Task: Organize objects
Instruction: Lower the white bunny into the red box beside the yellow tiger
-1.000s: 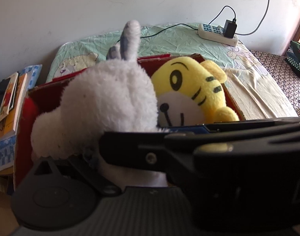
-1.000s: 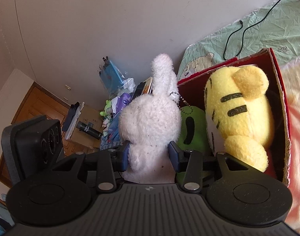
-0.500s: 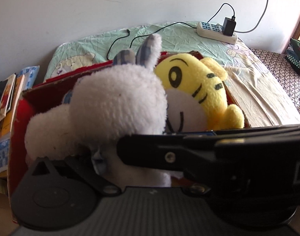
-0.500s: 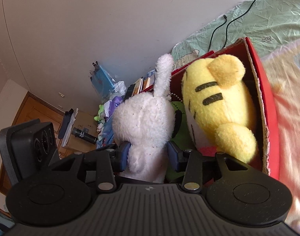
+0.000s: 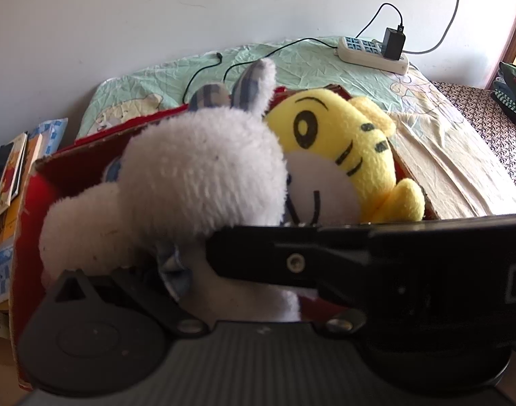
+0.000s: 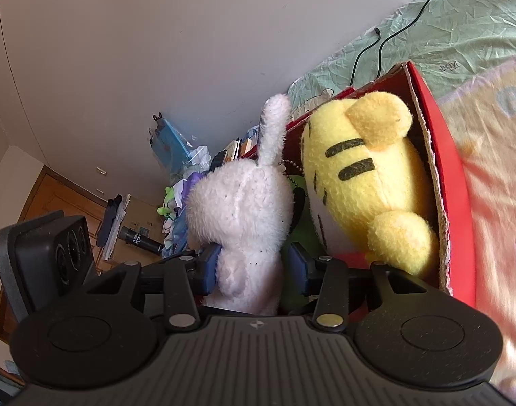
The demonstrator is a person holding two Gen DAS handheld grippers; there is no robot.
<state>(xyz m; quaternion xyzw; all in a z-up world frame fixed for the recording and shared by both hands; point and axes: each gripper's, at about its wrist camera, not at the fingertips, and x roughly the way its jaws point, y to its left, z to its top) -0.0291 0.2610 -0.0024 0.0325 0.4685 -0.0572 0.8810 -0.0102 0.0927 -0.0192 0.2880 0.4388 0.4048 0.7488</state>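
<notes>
Inside the red cardboard box (image 6: 437, 142), my landmark on the bed, I count three soft toys. One white plush rabbit (image 6: 244, 216): shaggy pile with dark specks, one long ear standing up above the box's far rim, ear linings in blue-grey check, a checked bow at its neck visible in the left view (image 5: 197, 165). One yellow tiger plush (image 6: 366, 182): black stripes, white muzzle, rounded ear and paw, lying against the box's right wall, touching the rabbit on its other side. One green plush (image 6: 300, 233), mostly hidden, wedged between rabbit and tiger; a bead chain shows above it.

Right gripper (image 6: 254, 267): blue pads partway apart, with the rabbit's lower body between them. Left pad presses into the fur; right pad sits at the fur's edge, and I can't say whether it touches. I read it as pinching the rabbit, loosely.

Left gripper (image 5: 190, 291): its own fingertips are hidden behind the rabbit and behind the right gripper's black body, which crosses the left view. I cannot tell how far it is spread or whether it touches anything.

Beyond the box's far rim: one white power strip (image 5: 373, 54) with one black adapter plugged in, on the green sheet. Left of the box: a stack of books (image 5: 7, 176), number unclear.
</notes>
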